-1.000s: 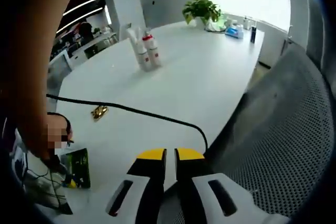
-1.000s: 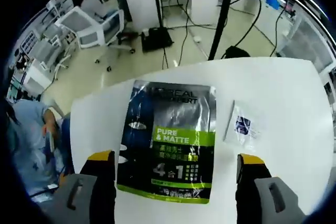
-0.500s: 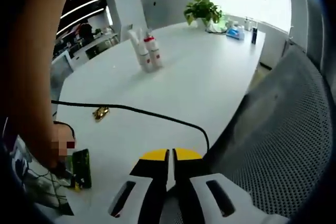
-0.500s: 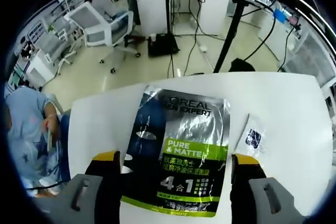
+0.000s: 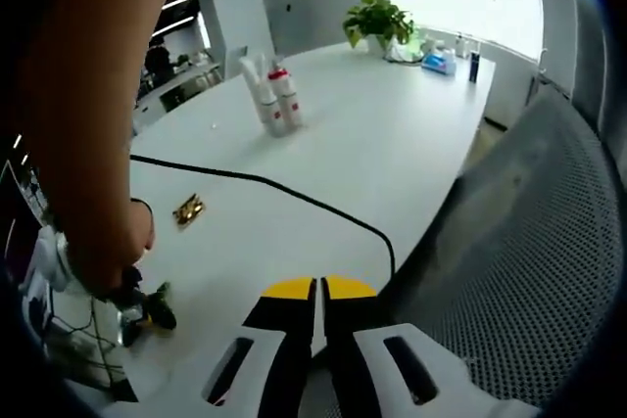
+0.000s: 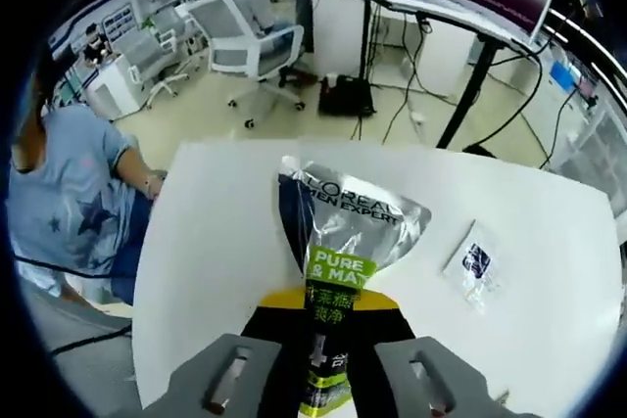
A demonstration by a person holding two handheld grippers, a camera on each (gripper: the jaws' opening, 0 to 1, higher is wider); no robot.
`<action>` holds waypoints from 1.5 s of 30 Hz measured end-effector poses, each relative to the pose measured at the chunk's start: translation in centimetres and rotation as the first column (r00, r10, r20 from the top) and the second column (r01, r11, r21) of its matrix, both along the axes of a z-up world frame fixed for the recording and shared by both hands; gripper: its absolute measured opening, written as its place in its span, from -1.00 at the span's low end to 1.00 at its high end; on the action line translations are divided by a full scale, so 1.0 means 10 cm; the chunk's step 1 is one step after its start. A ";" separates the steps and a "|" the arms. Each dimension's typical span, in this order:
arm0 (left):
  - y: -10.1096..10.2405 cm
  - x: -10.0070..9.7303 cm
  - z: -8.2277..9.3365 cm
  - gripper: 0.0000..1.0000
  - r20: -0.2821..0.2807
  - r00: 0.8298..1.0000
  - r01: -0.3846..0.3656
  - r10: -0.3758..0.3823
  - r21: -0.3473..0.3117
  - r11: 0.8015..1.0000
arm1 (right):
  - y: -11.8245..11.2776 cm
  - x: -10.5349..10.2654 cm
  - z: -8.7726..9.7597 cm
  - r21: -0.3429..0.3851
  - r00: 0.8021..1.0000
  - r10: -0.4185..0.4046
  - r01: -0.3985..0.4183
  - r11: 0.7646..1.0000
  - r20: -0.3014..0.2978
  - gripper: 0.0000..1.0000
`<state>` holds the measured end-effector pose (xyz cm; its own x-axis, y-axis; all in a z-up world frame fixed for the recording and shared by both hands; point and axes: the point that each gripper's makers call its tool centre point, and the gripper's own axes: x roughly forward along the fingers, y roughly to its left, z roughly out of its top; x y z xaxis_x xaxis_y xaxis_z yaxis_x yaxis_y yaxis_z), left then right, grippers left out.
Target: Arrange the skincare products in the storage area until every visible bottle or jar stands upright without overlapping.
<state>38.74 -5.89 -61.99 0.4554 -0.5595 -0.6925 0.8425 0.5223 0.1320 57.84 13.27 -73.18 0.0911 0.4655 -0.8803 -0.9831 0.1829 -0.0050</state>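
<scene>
On the white desk [image 6: 206, 242] in an open office, the right tool [image 6: 328, 305] pinches the near end of the skincare pouch [image 6: 348, 222], its long axis running away toward the desk's far edge. The left tool [image 5: 318, 291] is closed, empty, at a desk edge.

The right gripper [image 6: 323, 315] pinches a dark pouch [image 6: 345, 232] w/ green label, crumpling it. A small clear packet [image 6: 474, 267] lies near it on the white table [image 6: 216, 222].
</scene>
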 end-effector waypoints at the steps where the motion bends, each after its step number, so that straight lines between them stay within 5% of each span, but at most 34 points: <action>1: 0.01 0.01 0.00 -0.96 0.001 1.000 -0.002 0.002 0.001 1.000 | -0.05 -0.02 0.00 -0.010 1.000 0.013 -0.013 1.000 0.008 -1.00; 4: 0.01 0.01 -0.01 -0.96 0.002 1.000 -0.002 0.002 0.006 1.000 | -0.21 -0.08 0.10 0.024 0.998 -0.052 0.053 0.998 -0.024 -1.00; 10: 0.00 0.03 0.06 -0.92 0.035 0.999 0.001 -0.001 -0.013 1.000 | -0.48 -0.26 0.63 0.262 0.991 -0.117 0.130 0.956 -0.063 -1.00; 14: -0.04 0.06 0.18 -0.94 0.074 0.997 0.000 0.005 -0.066 0.998 | -0.81 -0.38 1.09 0.377 0.976 -0.209 0.219 0.900 -0.069 -1.00; 16: -0.05 0.07 0.22 -0.94 0.083 0.997 0.000 0.007 -0.084 0.996 | -0.96 -0.41 1.36 0.462 0.958 -0.276 0.281 0.841 -0.081 -1.00; 21: -0.14 0.08 0.42 -0.89 0.094 0.995 -0.011 0.032 -0.216 0.976 | -1.31 -0.55 1.84 0.571 0.925 -0.369 0.352 0.741 -0.091 -1.00; 22: -0.15 0.09 0.53 -0.89 0.110 0.993 -0.018 0.048 -0.263 0.965 | -1.39 -0.60 1.92 0.590 0.917 -0.385 0.367 0.719 -0.103 -1.00; 25: -0.16 0.13 0.80 -0.92 0.188 0.980 0.002 0.071 -0.362 0.932 | -1.58 -0.74 2.04 0.599 0.910 -0.403 0.374 0.708 -0.093 -1.00; 29: -0.16 0.11 0.90 -0.83 0.176 0.981 -0.003 0.086 -0.426 0.905 | -1.82 -0.91 2.13 0.600 0.898 -0.436 0.383 0.702 -0.063 -1.00; 38: -0.10 0.16 1.20 -0.66 0.133 0.980 -0.039 0.146 -0.597 0.801 | -2.18 -1.25 2.19 0.587 0.887 -0.461 0.368 0.721 0.010 -1.00; 39: -0.10 0.15 1.27 -0.64 0.098 0.983 -0.056 0.155 -0.645 0.762 | -2.19 -1.31 2.23 0.598 0.889 -0.457 0.362 0.715 0.008 -1.00; 41: -0.08 0.15 1.44 -0.60 0.119 0.980 -0.028 0.158 -0.709 0.705 | -2.19 -1.36 2.27 0.612 0.889 -0.457 0.355 0.707 0.013 -1.00; 45: 0.00 0.20 1.60 -0.40 0.073 0.979 -0.061 0.192 -0.788 0.612 | -2.11 -1.53 2.32 0.635 0.906 -0.423 0.308 0.709 0.033 -1.00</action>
<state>40.78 -5.90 -46.01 0.6155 -0.7865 0.0514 0.7667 0.5824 -0.2700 42.49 -7.80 -49.94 0.4826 0.7885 -0.3813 -0.8326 0.5481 0.0796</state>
